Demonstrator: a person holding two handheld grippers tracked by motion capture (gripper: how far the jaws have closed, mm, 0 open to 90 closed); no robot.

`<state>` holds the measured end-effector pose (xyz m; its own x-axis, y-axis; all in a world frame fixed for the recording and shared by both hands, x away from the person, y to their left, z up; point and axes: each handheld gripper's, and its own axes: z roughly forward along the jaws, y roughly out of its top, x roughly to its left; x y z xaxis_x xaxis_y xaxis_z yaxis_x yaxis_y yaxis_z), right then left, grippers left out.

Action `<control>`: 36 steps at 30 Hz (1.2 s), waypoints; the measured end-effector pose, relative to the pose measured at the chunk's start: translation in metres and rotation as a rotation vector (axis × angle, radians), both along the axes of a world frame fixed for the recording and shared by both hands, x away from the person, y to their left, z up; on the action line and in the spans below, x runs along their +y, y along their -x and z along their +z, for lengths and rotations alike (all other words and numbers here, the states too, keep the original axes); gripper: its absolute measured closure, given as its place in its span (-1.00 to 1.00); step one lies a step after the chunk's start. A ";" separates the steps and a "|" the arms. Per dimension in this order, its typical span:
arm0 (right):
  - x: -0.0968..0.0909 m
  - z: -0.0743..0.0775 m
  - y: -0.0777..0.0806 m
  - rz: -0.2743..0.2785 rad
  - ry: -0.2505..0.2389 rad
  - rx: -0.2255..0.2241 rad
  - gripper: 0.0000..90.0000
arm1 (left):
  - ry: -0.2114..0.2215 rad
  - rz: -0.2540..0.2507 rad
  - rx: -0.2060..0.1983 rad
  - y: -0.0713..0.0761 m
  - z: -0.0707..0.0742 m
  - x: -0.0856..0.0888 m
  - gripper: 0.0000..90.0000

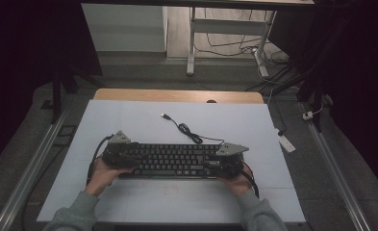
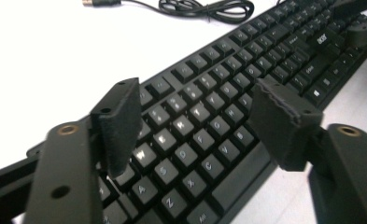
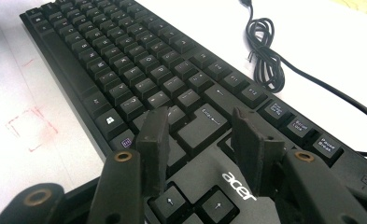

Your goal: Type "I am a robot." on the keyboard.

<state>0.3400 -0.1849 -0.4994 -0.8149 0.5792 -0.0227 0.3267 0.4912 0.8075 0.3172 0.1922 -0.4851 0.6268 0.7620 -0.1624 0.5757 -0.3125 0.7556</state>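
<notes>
— Across the middle of the high view, what lies on the white tabletop (image 1: 143, 197)?

— A black full-size plastic keyboard (image 1: 172, 160), flat, with its long side running left to right. Its thin black USB cable (image 1: 186, 130) loops off toward the upper centre of the frame, and the plug lies loose on the board.

— And the claws?

— The left gripper (image 1: 118, 155) sits over the keyboard's left end, the right gripper (image 1: 231, 161) over its right end, a hand behind each. In the left gripper view the jaws stand wide apart above the letter keys with nothing between them. In the right gripper view the jaws are parted too, less widely, over the enter and arrow keys by the printed logo (image 3: 239, 185), also empty.

— So which step is this?

— I'd judge it the approach: both tools placed at the ends, no grasp made yet.

— What does the next move need?

— Probably each pair of jaws brought onto an edge of the casing, not the keys, then closed evenly on both sides so the board stays level.
</notes>
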 end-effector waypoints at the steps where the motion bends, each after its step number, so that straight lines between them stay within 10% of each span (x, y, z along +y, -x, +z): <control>1: 0.000 0.000 0.000 -0.001 0.002 -0.001 0.26 | -0.002 0.000 0.005 0.000 0.000 0.002 -0.31; 27: 0.012 0.009 0.001 0.027 -0.046 -0.020 0.30 | -0.003 0.005 0.005 0.004 0.001 0.011 -0.37; 36: 0.036 0.010 0.002 0.097 -0.032 0.017 0.80 | -0.010 0.000 0.007 0.004 0.000 0.009 -0.37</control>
